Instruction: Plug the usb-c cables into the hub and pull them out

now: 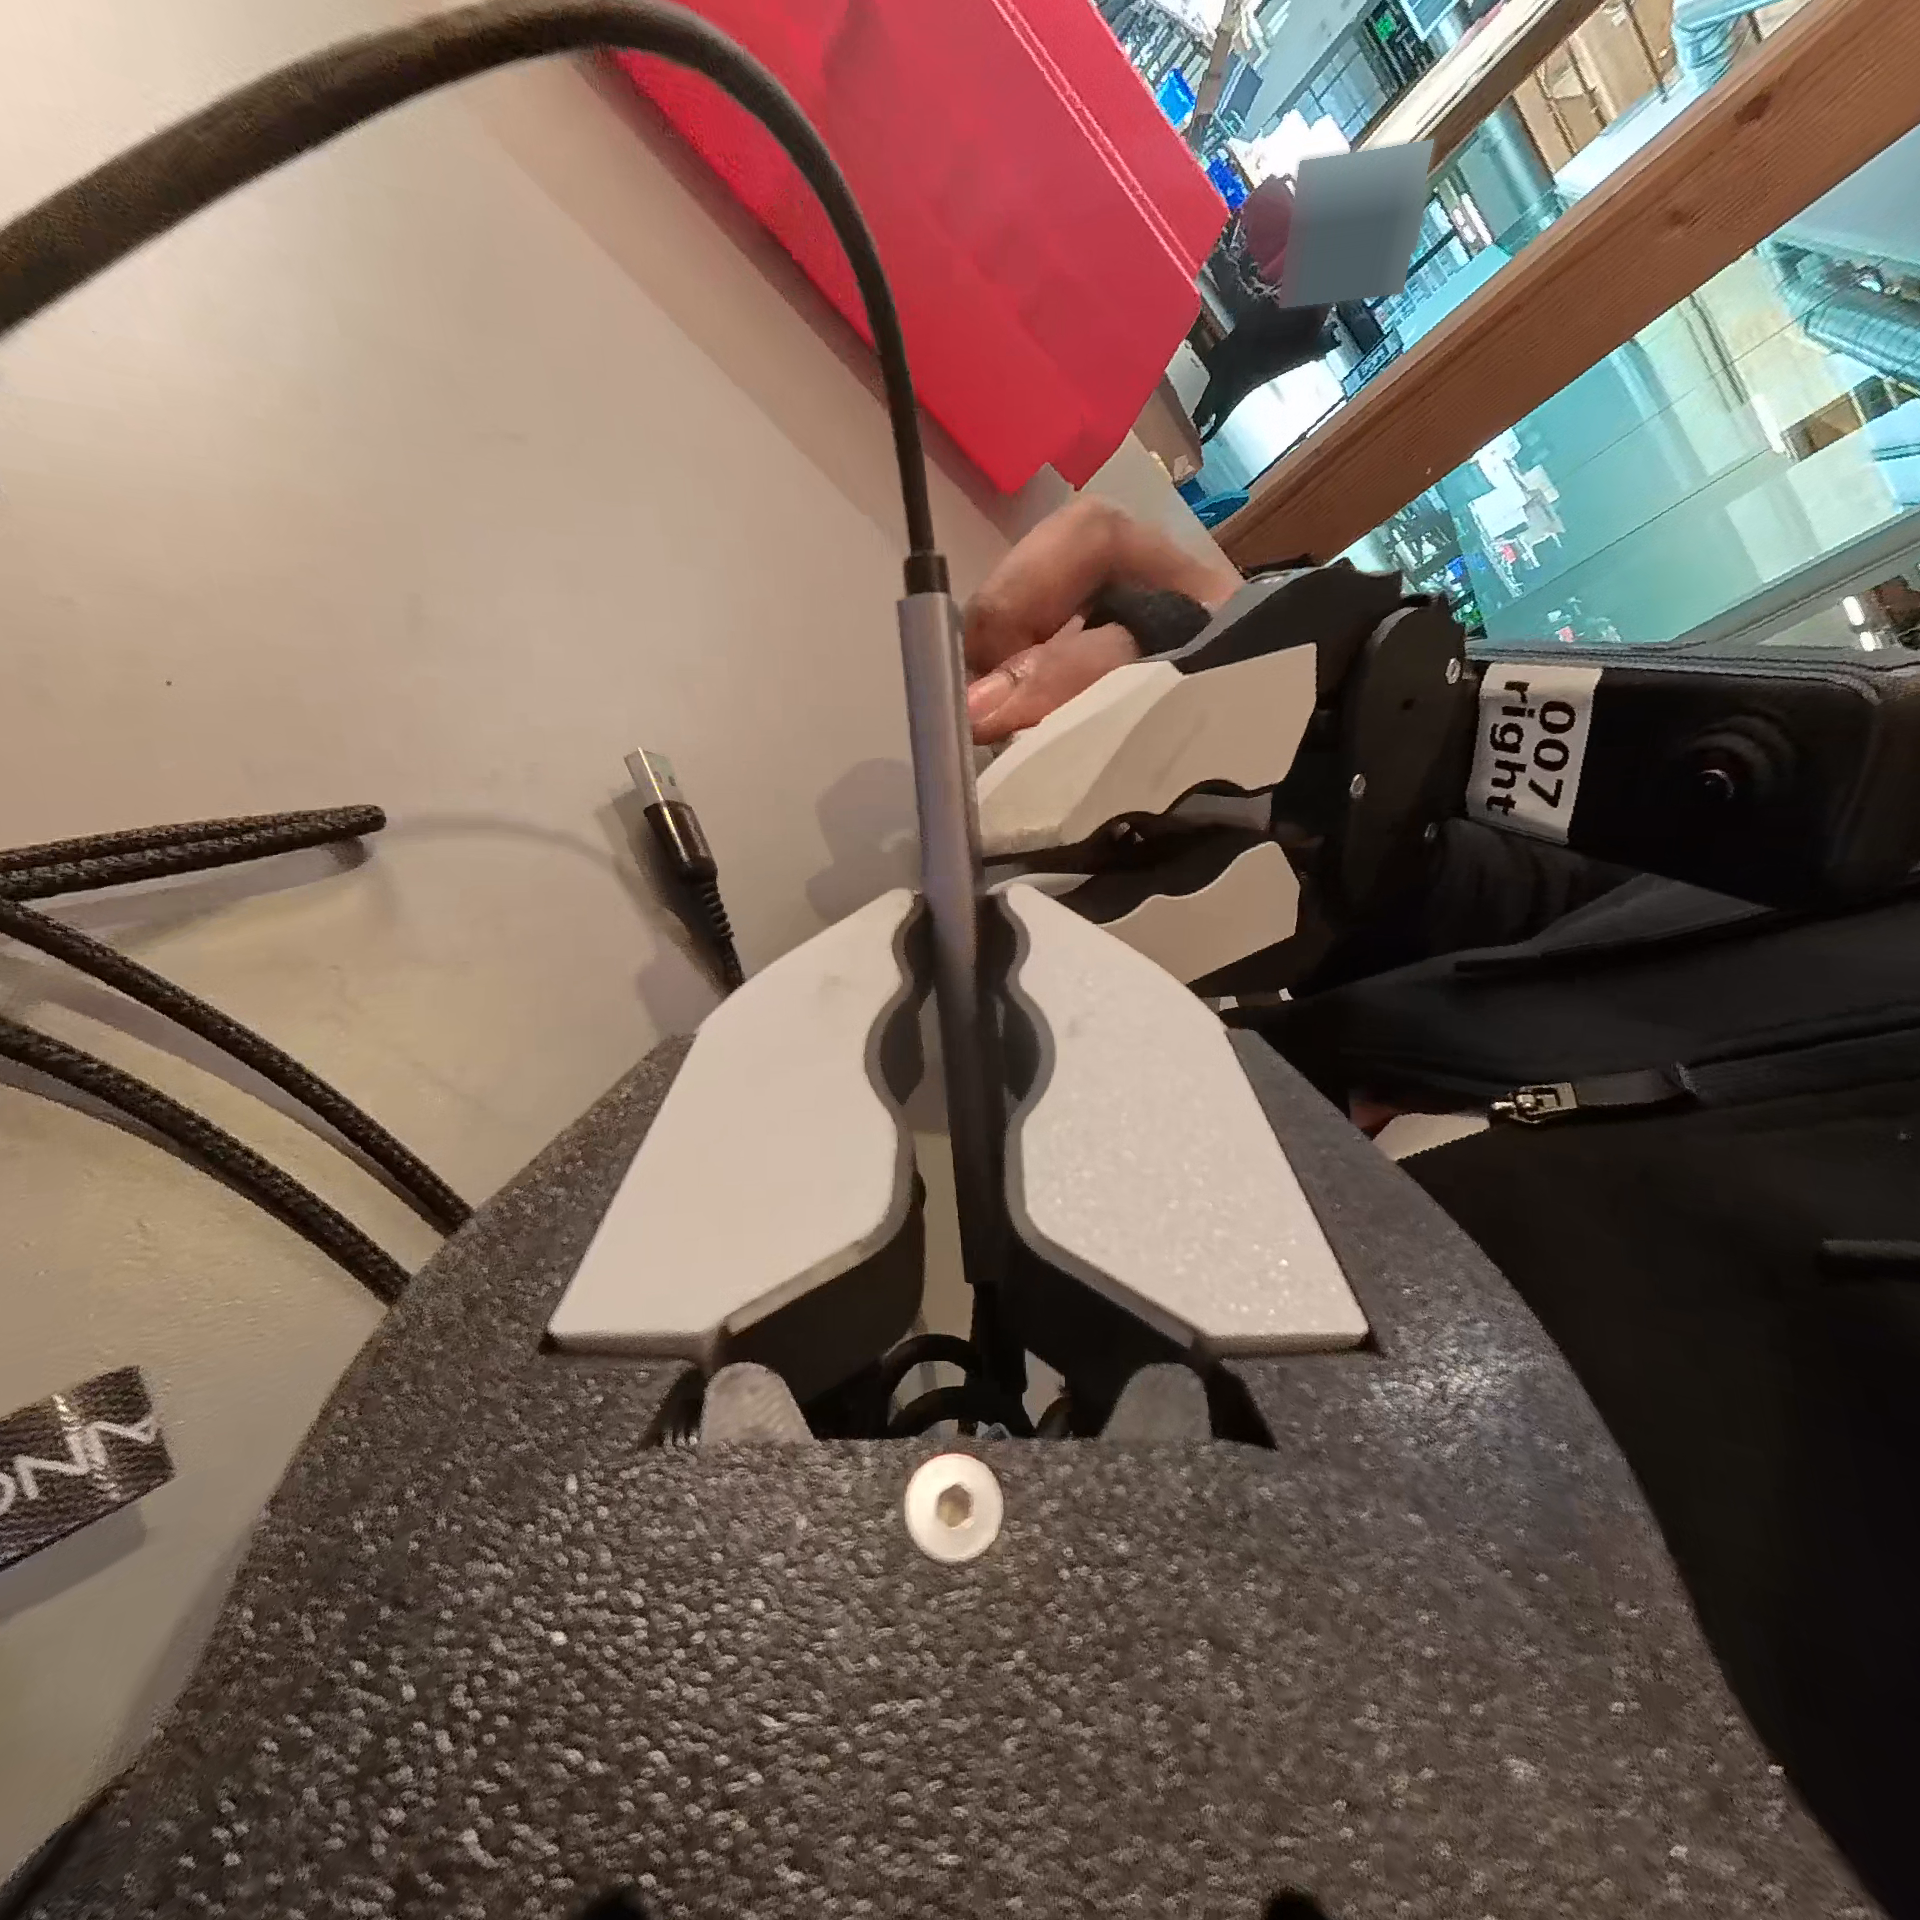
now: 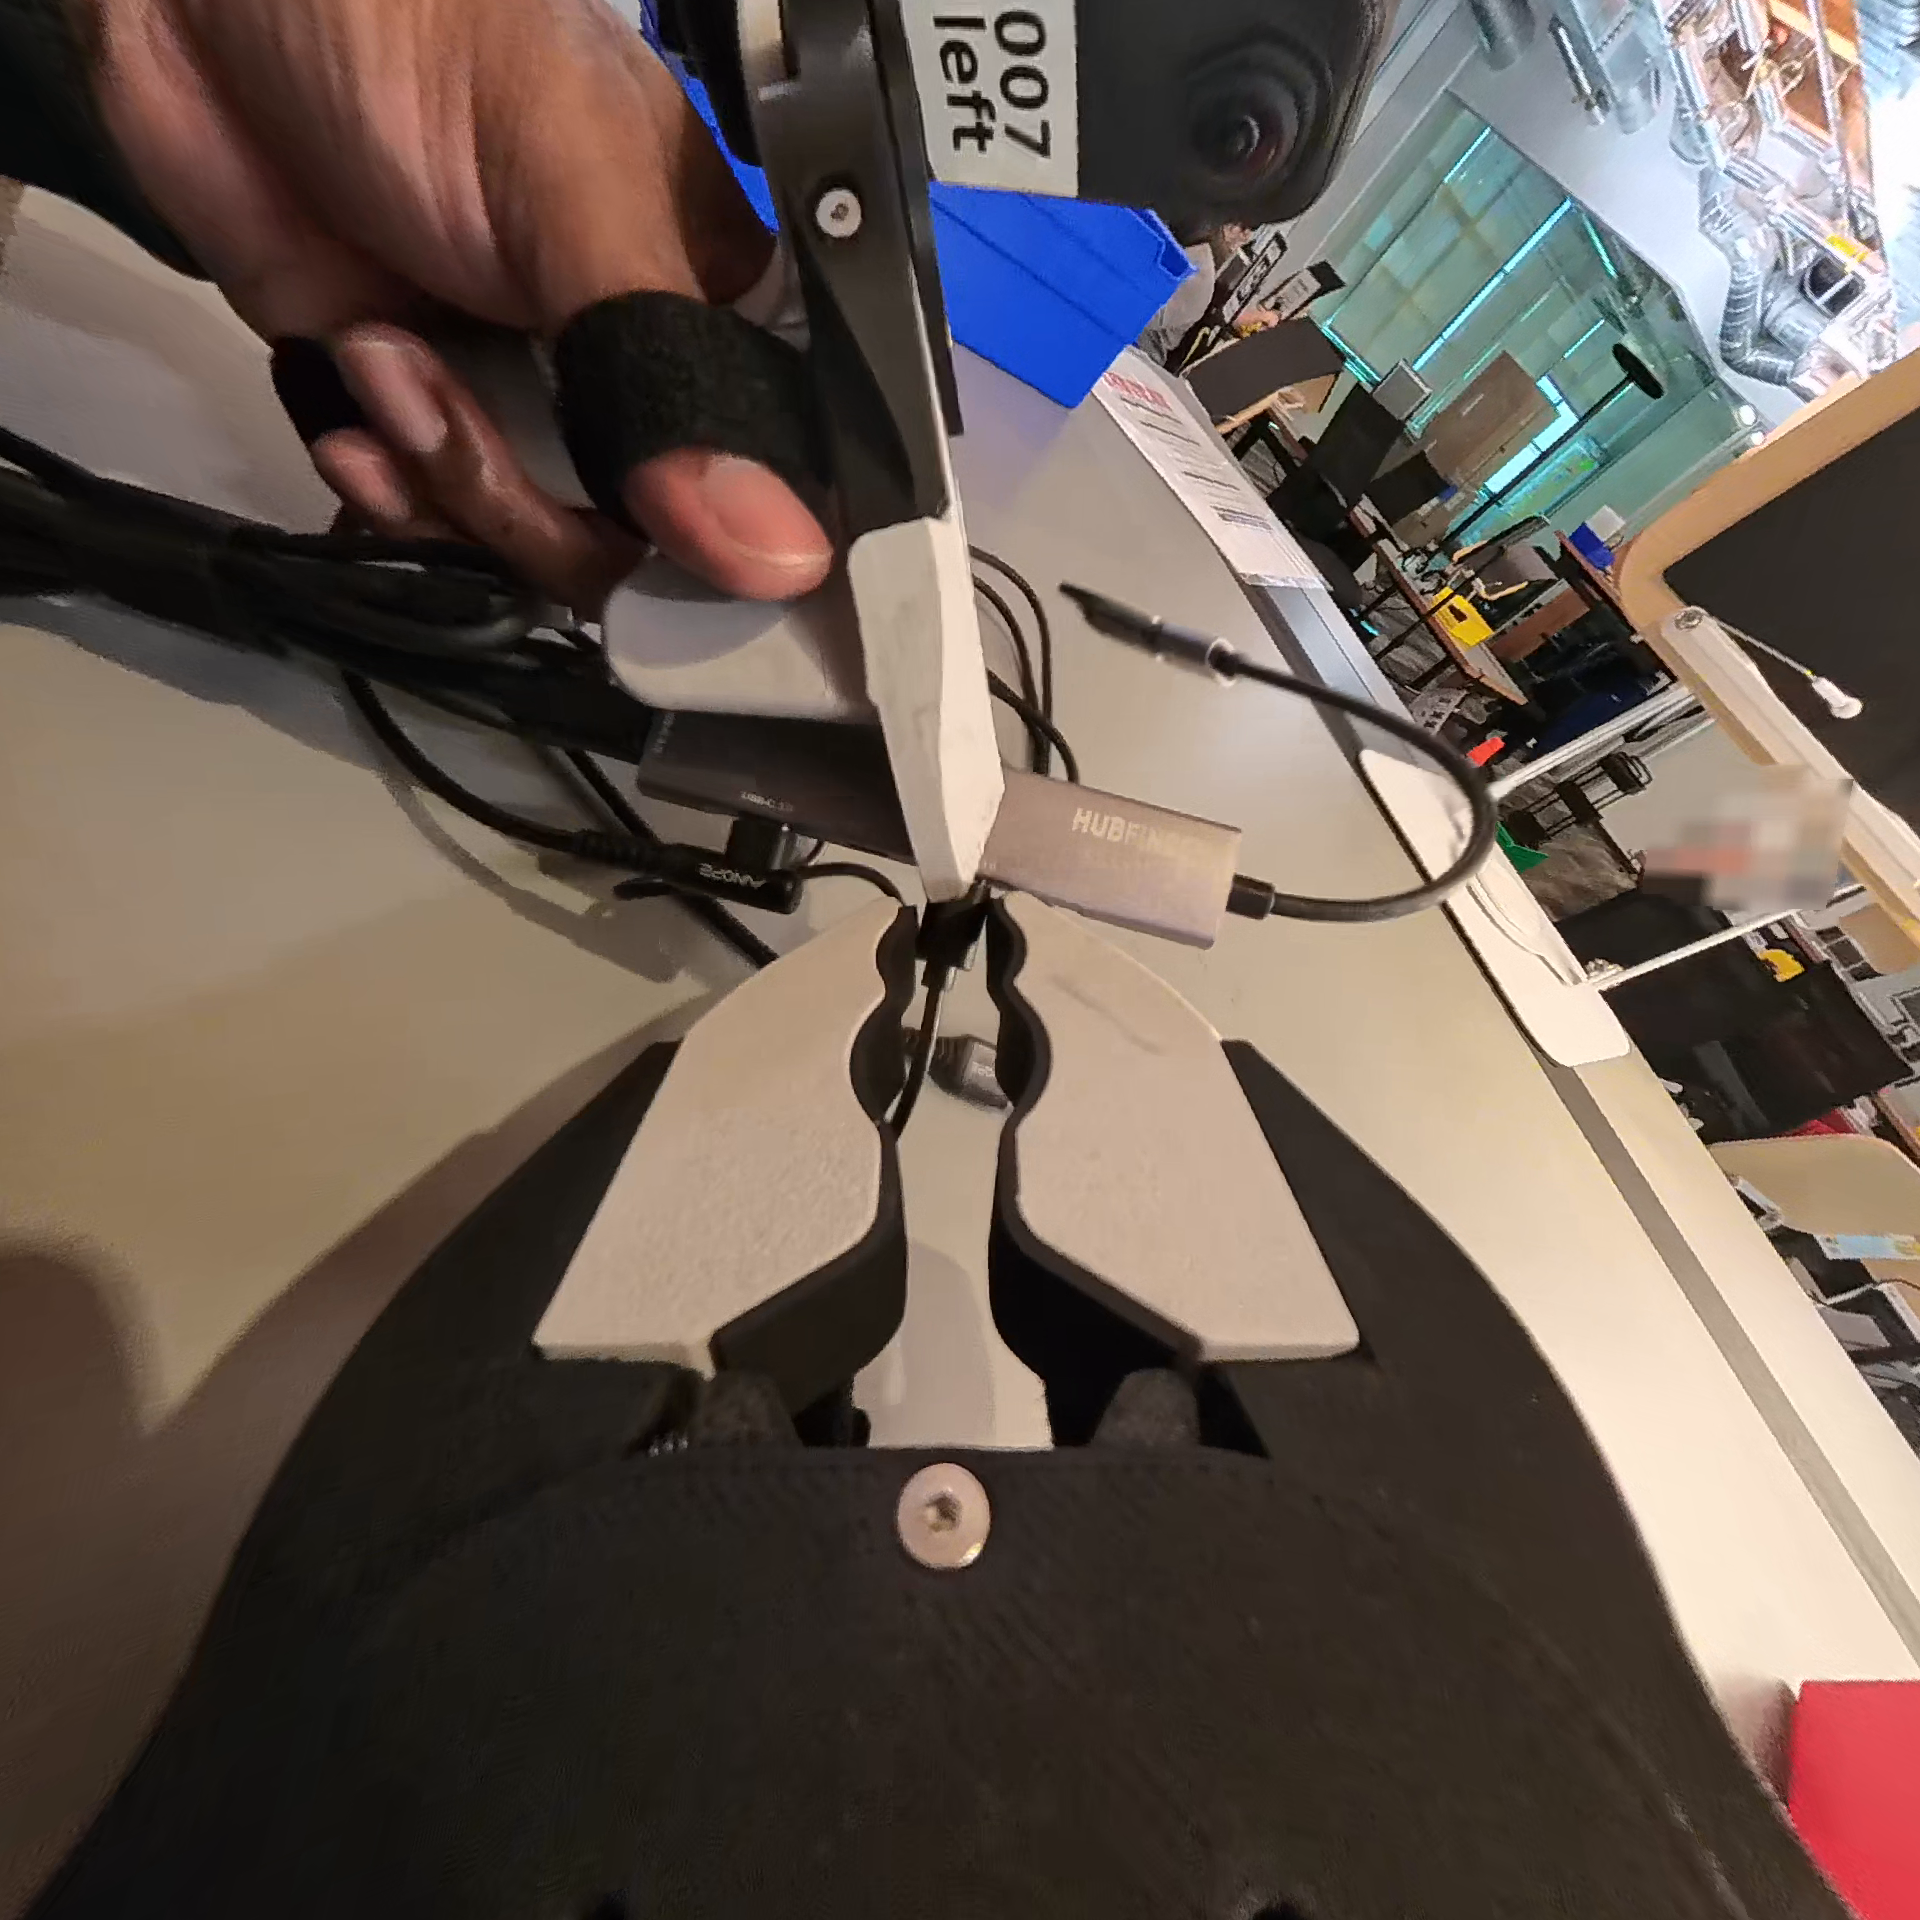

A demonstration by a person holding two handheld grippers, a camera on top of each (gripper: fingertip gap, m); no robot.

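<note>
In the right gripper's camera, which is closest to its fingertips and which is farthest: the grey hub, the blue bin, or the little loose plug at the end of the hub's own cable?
1. The grey hub: just past the right gripper fingertips, slightly right, held by the left gripper.
2. The loose plug: farther, up right, in the air.
3. The blue bin: farthest, at the table's back.

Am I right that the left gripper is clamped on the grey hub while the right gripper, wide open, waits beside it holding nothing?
Not quite. The left gripper is indeed clamped on the grey hub, but the right gripper is not open and empty: the right wrist view shows its fingertips shut on a black cable plug at the hub's edge.
</note>
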